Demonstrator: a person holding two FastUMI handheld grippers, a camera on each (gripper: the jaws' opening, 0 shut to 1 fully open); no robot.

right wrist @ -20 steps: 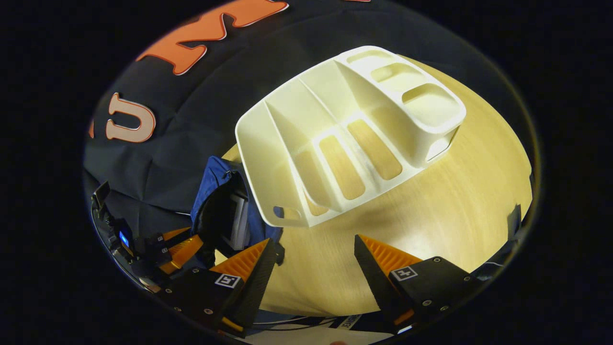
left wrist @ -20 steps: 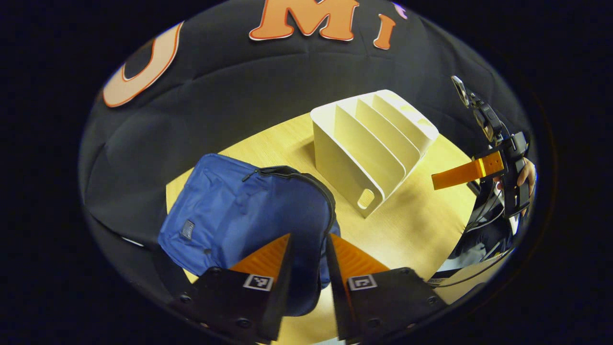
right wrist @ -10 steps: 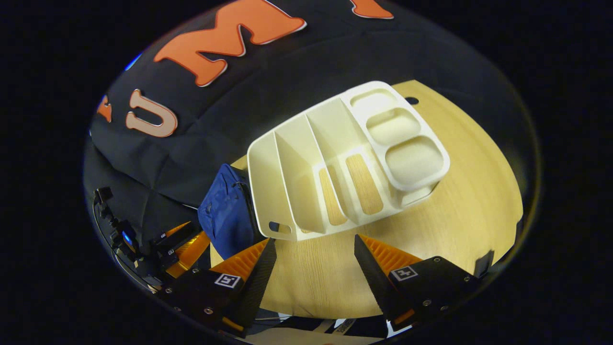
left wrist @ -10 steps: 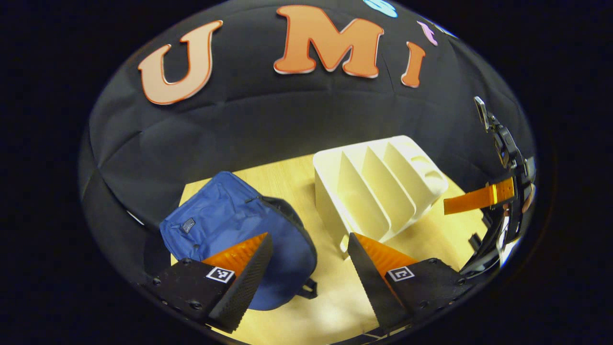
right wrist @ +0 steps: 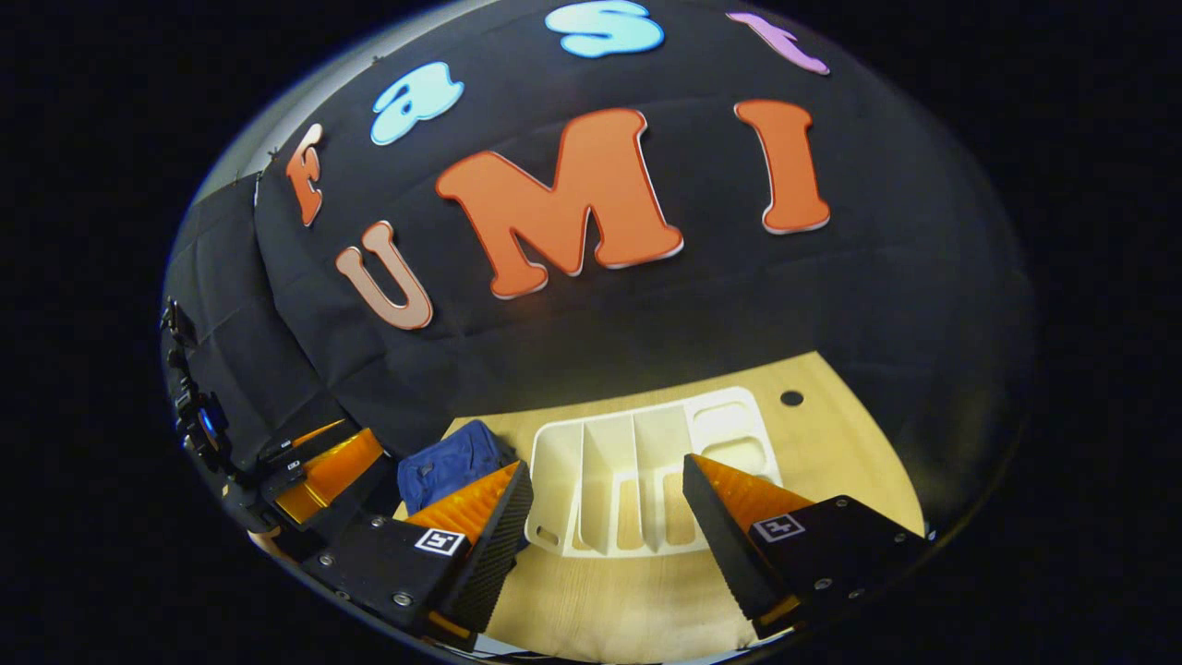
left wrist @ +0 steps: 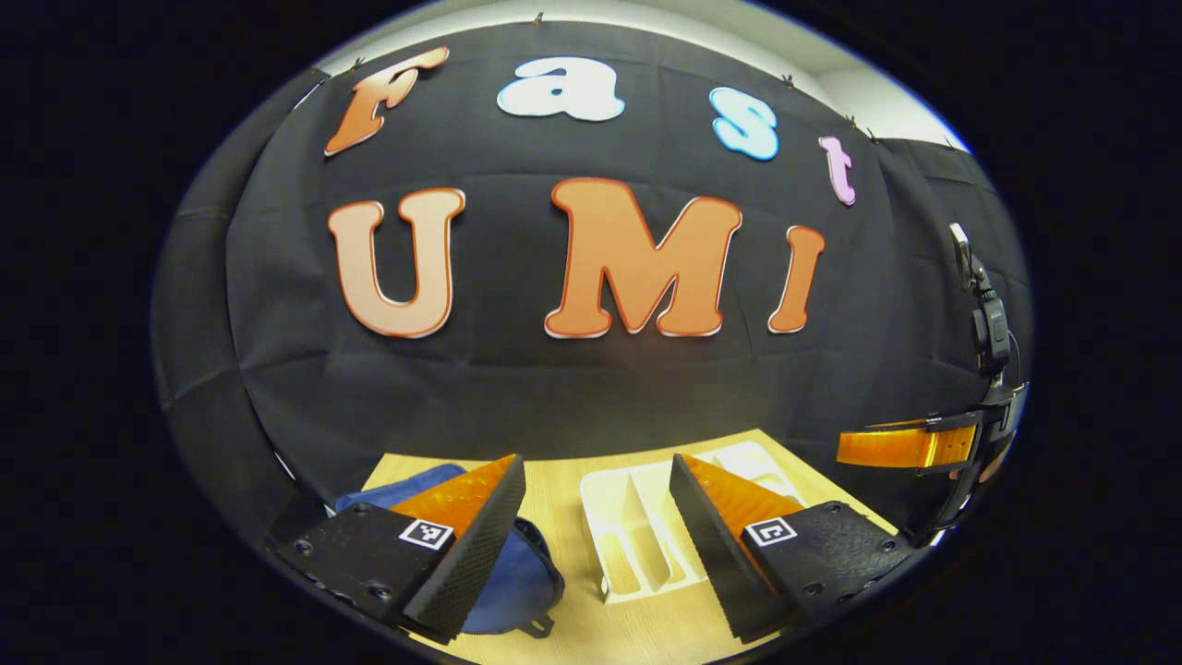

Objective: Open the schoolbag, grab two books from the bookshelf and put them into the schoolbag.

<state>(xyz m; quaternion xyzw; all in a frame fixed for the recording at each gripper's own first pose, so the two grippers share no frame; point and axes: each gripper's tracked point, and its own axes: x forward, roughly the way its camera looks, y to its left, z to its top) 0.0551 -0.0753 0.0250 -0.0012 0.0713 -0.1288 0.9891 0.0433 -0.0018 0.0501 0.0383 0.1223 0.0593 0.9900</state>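
While both grippers hang above the wooden surface with jaws spread and empty, the blue schoolbag lies just left of the white bookshelf; the right gripper view reveals the surface's small round hole.

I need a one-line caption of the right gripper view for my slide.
Right gripper, jaws open, above the wooden table, facing the white bookshelf with the blue schoolbag beside it.
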